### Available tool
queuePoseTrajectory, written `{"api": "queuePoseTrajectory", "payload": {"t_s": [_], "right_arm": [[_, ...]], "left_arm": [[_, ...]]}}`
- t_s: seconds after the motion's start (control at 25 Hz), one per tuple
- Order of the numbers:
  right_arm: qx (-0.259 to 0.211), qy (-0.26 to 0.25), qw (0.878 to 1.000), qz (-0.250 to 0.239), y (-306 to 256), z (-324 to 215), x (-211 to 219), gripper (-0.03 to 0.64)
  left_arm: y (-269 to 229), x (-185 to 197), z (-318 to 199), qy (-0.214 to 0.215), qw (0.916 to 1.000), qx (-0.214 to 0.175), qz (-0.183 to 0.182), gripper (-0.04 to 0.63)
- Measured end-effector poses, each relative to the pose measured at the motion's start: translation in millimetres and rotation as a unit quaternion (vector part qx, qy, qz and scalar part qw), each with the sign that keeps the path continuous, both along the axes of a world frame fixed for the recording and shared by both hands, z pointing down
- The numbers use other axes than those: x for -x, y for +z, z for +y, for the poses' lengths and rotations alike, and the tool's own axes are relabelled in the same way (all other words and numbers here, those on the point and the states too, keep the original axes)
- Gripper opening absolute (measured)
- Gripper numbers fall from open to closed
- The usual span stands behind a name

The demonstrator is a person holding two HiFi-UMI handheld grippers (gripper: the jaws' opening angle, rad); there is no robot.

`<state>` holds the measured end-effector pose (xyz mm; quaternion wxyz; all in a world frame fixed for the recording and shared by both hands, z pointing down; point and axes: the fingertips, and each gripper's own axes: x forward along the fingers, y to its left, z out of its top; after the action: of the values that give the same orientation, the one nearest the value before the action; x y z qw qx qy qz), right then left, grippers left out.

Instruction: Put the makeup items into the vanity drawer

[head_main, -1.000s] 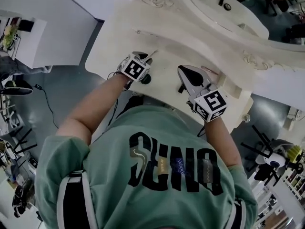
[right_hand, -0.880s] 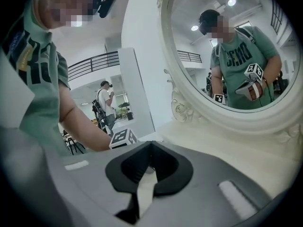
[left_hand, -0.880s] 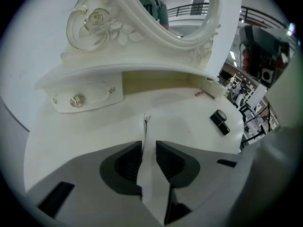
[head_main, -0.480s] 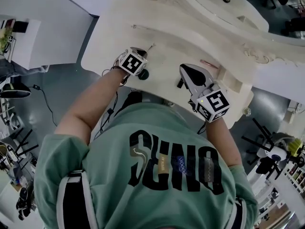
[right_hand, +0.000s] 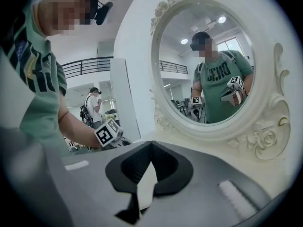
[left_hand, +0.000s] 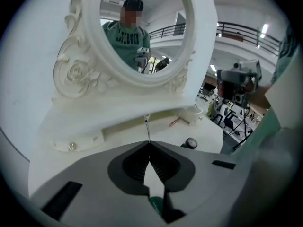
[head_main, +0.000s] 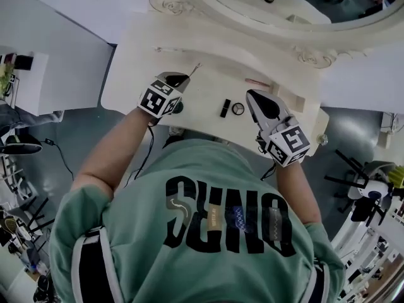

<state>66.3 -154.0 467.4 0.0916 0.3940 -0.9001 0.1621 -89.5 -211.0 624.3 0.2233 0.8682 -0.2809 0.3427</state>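
Note:
My left gripper (head_main: 179, 79) is near the cream vanity top's (head_main: 136, 62) front left. It is shut on a thin makeup stick (head_main: 195, 69), which juts from the jaw tips toward the mirror; the left gripper view shows the stick (left_hand: 147, 126) leaving the closed tips (left_hand: 149, 144). A black lipstick tube (head_main: 225, 108) and a round compact (head_main: 238, 108) lie on the top between the grippers. Just ahead of my right gripper (head_main: 254, 94) lies a pink item (head_main: 257, 82). That gripper (right_hand: 151, 143) is shut and holds nothing. The compact (left_hand: 191, 143) also shows at the left gripper view's right.
An oval mirror (head_main: 297, 17) in a carved frame stands along the vanity's back. A long low drawer front (left_hand: 137, 124) runs under the mirror shelf. The vanity's front edge is against the person's body. Grey floor lies to the left; other furniture stands at the far right.
My right gripper has drawn back toward the right, uncovering the lipstick tube and the compact. The left gripper has held its place with the stick.

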Motion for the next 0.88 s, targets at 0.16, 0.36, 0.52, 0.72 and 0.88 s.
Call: {"api": "queuePoseTrajectory", "payload": {"t_s": [0.16,0.36,0.52,0.72,0.88], "right_arm": [[-0.037,0.042,0.998,-0.012,-37.2,1.5,-42.5,0.011],[-0.085,0.082,0.993,-0.026,-86.8,8.0,-92.3,0.011],[-0.117,0.096,0.988,-0.028,-117.0,14.3,-117.1,0.011],[-0.132,0.101,0.986,-0.028,-129.3,16.4,-130.7,0.011],[-0.135,0.099,0.985,-0.030,-131.7,13.5,-130.7,0.011]], "left_arm": [[-77.0,-36.6,9.5,0.026,0.9967,-0.041,0.065,0.008],[-156.5,-73.8,15.6,0.045,0.9870,-0.085,0.129,0.008],[-206.9,-89.2,12.3,0.045,0.9773,-0.115,0.172,0.008],[-237.3,-97.5,12.2,0.044,0.9698,-0.132,0.201,0.008],[-242.1,-97.6,11.9,0.042,0.9684,-0.136,0.205,0.008]]}}
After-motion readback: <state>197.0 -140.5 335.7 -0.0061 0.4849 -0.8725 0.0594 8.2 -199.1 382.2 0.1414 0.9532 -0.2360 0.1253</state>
